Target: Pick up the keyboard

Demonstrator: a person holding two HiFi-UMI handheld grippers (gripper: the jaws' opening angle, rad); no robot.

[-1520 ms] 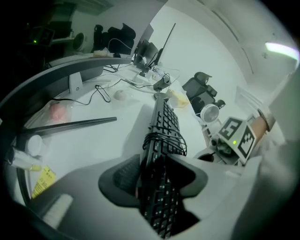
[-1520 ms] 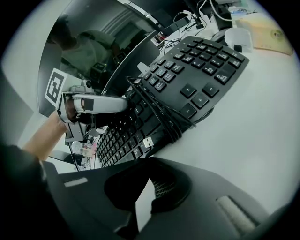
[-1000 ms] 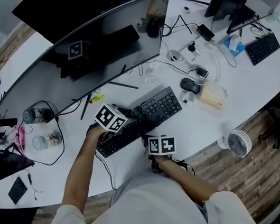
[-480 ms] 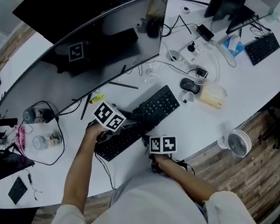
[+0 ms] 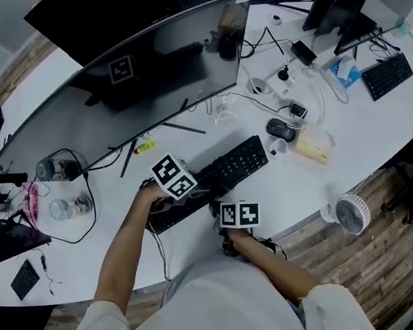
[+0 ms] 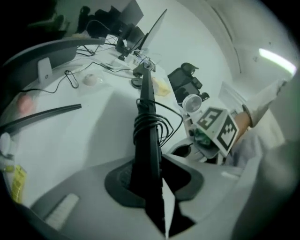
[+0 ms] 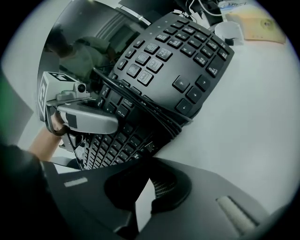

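A black keyboard (image 5: 231, 166) lies slantwise on the white desk (image 5: 322, 181), tipped up on its long edge. In the left gripper view the keyboard (image 6: 145, 117) shows edge-on, with a cable wound round it. My left gripper (image 5: 175, 200) is shut on its left end, and the keyboard runs between the jaws of the left gripper (image 6: 161, 206). My right gripper (image 5: 219, 206) sits at the keyboard's near edge. In the right gripper view the key face (image 7: 164, 61) fills the frame above the right gripper (image 7: 140, 197). Those jaws stand together with only a thin slit and nothing in it.
A wide curved monitor (image 5: 154, 56) stands just behind the keyboard. A mouse (image 5: 280, 126), a yellowish pouch (image 5: 315, 144) and loose cables lie to the right. A small fan (image 5: 352, 211) stands at the desk's edge, and a second keyboard (image 5: 387, 72) at the far right.
My left gripper has moved slightly right and towards me with the keyboard's left end. The keyboard now looks narrower, turned up on its edge. The right gripper has hardly moved.
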